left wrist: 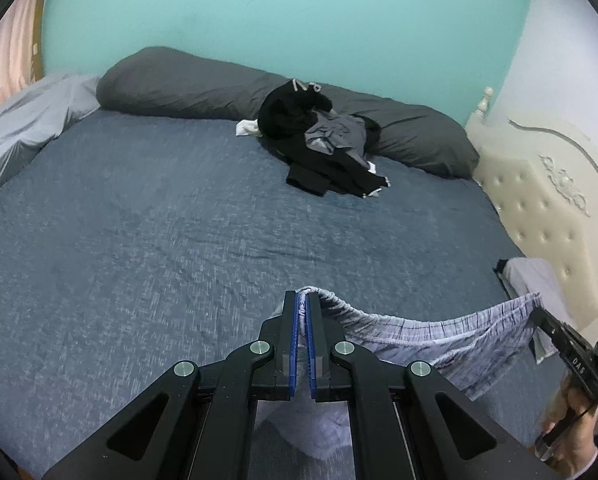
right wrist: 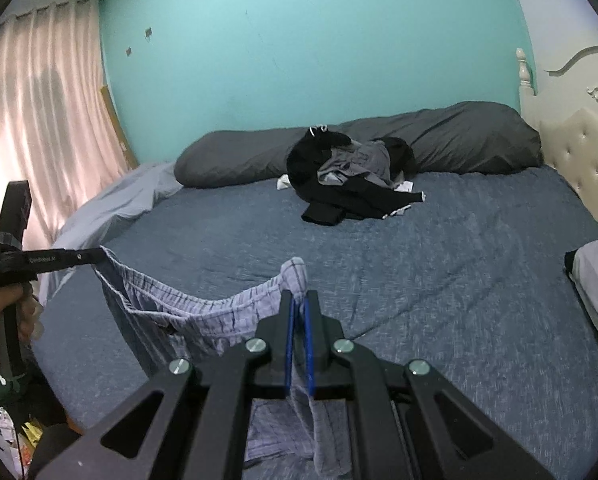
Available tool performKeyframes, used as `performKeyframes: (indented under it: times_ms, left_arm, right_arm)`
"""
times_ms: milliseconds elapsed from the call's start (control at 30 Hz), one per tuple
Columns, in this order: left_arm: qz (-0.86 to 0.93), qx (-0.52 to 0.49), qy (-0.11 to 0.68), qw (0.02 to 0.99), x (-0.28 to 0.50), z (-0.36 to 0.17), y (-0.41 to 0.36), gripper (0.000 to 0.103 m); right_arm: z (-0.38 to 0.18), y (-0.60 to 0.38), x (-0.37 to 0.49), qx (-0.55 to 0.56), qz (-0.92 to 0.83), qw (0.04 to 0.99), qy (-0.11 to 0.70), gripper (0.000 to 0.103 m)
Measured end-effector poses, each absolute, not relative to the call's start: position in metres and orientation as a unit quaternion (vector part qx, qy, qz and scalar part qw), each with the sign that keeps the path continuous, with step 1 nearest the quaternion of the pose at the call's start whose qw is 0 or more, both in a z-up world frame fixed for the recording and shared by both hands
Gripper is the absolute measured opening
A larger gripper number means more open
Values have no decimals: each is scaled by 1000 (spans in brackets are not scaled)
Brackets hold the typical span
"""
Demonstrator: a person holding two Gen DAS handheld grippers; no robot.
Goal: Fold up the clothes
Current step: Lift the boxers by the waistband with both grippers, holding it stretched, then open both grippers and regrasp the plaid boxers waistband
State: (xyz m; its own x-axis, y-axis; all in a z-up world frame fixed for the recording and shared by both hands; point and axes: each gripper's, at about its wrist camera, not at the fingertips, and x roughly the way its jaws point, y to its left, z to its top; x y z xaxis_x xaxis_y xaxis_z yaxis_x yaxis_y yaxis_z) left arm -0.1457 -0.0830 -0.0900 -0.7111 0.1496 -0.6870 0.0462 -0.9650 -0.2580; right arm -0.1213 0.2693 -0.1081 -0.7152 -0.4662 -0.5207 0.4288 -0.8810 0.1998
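A pair of pale blue-grey plaid shorts [left wrist: 439,336] hangs stretched between the two grippers, held up by the waistband above the near part of the bed [left wrist: 159,240]. The fabric is thin woven cotton with fine dark check lines, and the waistband is gathered and ruffled (elastic, by the puckering). It sags in a shallow curve between the two grip points, and the legs drop loosely below, out of sight behind the gripper bodies.

The left gripper [left wrist: 302,300] has its jaws pressed together on one end of the waistband, the cloth bunched just over the blue ribbed pads. The right gripper [right wrist: 299,304] pinches the other end, a small fold of cloth standing up above its tips; its jaws sit slightly further apart at the base, with fabric running down between them.

The bed cover is a mottled slate-blue knit with a faintly wrinkled surface. At the far side lies a heap of clothes [left wrist: 323,140], mostly black with a grey piece on top and bits of white at the edges, resting against a long charcoal bolster pillow [left wrist: 171,84]. A cream tufted headboard [left wrist: 539,208] with buttoned padding stands to the right.
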Motion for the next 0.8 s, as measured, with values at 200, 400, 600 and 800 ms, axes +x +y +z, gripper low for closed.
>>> performKeyframes:
  times_ms: [200,400,600,800]
  left_arm:
    - [904,-405,-136,24,-204,-125,-90,4]
    - [885,-442,-142,24,-266,-176,-93,4]
    - [873,-468,-138,25,-320,-218,-91,4]
    - [863,-484,-142,19,-358,-251,-94,4]
  right_arm:
    - [-136,260,-179,316,-920,232,-22,4]
    - [-177,257,-241,352,-911,213,-20,4]
    - [-220,257,-297,386,-902,194,-13,4]
    - [-254,253,-337,409,-893,187,-11,4]
